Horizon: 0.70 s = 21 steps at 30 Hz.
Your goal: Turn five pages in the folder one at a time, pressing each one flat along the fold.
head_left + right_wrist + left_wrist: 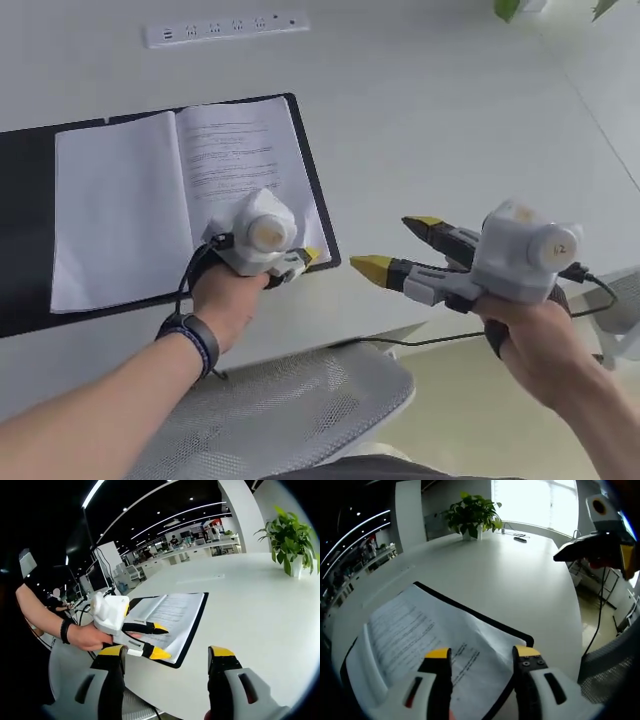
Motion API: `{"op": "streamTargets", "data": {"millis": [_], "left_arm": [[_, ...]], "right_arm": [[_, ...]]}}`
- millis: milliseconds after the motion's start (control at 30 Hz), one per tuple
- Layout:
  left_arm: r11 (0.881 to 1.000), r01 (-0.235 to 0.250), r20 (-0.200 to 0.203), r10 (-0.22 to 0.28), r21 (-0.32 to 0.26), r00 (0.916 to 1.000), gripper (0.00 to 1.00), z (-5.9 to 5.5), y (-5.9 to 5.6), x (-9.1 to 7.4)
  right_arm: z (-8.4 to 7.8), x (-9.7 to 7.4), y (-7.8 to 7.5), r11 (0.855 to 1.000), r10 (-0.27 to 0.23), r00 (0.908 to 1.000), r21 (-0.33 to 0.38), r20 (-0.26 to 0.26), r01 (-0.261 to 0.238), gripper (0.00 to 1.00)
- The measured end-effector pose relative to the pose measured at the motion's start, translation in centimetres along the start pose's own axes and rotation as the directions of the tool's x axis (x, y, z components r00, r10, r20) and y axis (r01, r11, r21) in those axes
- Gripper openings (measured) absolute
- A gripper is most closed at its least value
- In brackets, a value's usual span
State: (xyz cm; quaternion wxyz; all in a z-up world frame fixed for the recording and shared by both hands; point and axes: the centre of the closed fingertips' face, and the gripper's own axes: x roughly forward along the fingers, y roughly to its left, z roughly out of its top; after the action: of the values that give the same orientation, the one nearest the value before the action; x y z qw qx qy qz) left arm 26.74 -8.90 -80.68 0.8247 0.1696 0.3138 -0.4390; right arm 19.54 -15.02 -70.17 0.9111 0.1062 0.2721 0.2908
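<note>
Left gripper view: the left gripper (482,652), jaws wide and empty, hovers over the right page corner of the open folder (435,625); a potted plant (470,515) stands far behind. Head view: the right gripper (398,243) (wide too) is beside the folder, which lies long side across, with the fold pointing away towards a power strip (225,27).

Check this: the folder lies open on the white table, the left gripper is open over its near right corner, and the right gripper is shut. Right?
Not quite. The right gripper is open: the right gripper view shows its jaws well apart, holding nothing. The folder does lie open on the table, with the left gripper open over its near right corner.
</note>
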Motion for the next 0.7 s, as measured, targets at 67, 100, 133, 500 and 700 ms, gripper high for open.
{"op": "streamTargets", "data": {"millis": [67,100,133,500,700], "left_arm": [[1.0,-0.001,0.007,0.001,-0.003,1.0,0.47,-0.1,0.0,0.0],[1.0,-0.002,0.011,0.002,-0.002,0.9999,0.47,-0.1,0.0,0.0],[1.0,-0.002,0.016,0.002,-0.001,0.9999,0.46,-0.1,0.0,0.0],[1.0,0.002,0.026,-0.001,-0.012,0.9997,0.46,-0.3,0.0,0.3],[1.0,0.008,0.03,-0.008,-0.023,0.9995,0.41,-0.3,0.6,0.3]], "right_arm": [[-0.1,0.4,0.0,1.0,0.007,1.0,-0.001,-0.004,-0.007,0.66],[-0.1,0.5,0.0,1.0,0.01,0.9999,-0.002,-0.005,-0.01,0.66],[-0.1,0.7,0.0,1.0,0.015,0.9999,-0.002,-0.006,-0.015,0.66],[-0.2,1.9,-0.5,0.999,0.048,0.9987,-0.011,-0.017,-0.048,0.64],[0.1,2.5,-0.8,0.998,0.057,0.9983,-0.004,-0.012,-0.057,0.64]]}}
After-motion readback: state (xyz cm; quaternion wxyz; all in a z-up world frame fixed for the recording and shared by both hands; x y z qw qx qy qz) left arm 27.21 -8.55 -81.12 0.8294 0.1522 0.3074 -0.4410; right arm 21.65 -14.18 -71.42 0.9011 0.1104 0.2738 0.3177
